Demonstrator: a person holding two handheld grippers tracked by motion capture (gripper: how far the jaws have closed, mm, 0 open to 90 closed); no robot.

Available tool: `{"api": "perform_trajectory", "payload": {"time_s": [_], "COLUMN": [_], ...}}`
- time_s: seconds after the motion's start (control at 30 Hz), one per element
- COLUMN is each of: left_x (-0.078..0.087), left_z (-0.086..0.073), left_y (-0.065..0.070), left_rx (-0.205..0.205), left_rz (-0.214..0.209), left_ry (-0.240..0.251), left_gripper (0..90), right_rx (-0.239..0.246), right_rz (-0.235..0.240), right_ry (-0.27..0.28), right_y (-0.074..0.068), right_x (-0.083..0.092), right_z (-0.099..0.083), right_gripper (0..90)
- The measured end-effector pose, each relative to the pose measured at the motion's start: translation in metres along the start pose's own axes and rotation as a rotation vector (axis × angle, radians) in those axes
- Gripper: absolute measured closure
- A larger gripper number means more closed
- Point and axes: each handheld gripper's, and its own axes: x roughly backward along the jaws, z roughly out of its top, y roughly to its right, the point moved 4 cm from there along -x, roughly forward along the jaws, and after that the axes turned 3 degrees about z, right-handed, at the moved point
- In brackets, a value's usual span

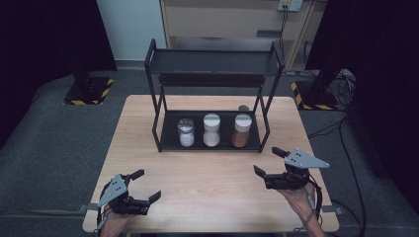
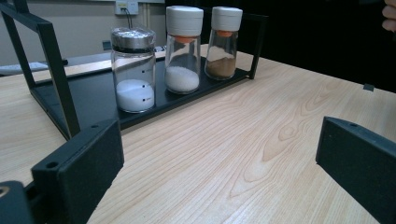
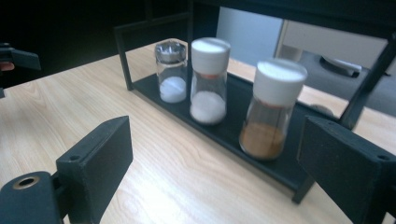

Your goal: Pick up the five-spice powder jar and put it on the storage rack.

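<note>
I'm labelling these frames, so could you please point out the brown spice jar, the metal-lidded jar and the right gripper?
Brown spice jar (image 3: 265,135): right gripper view, on its glass body.
Metal-lidded jar (image 2: 134,77): left gripper view, on its glass wall.
Right gripper (image 1: 267,161): high view, midway between its open jaw tips.

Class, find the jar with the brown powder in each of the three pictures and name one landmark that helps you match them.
High view: the brown-powder jar stands rightmost of three on the rack's lower shelf.
Left gripper view: brown-powder jar is upper centre, farthest in the row.
Right gripper view: brown-powder jar is right of centre, nearest in the row.
Shared landmark: the metal-capped jar at the row's other end.
</note>
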Motion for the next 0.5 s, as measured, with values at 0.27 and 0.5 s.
{"api": "perform_trajectory", "payload": {"time_s": [0.27,0.5], "left_x": [-0.001,-0.001], "left_z": [0.000,0.000], "left_y": [0.000,0.000], "left_rx": [-0.002,0.000], "left_rz": [-0.002,-0.002], "left_ry": [-0.005,-0.002], "left_gripper": [0.1,0.0], "right_rx": [-0.032,-0.051], "right_rz": [-0.007,-0.023], "right_ry": [0.017,0.001], "right_y": [-0.002,-0.005], "right_x": [0.017,0.025], "right_z": [-0.024,-0.040], "right_gripper": [10.3,9.7]}}
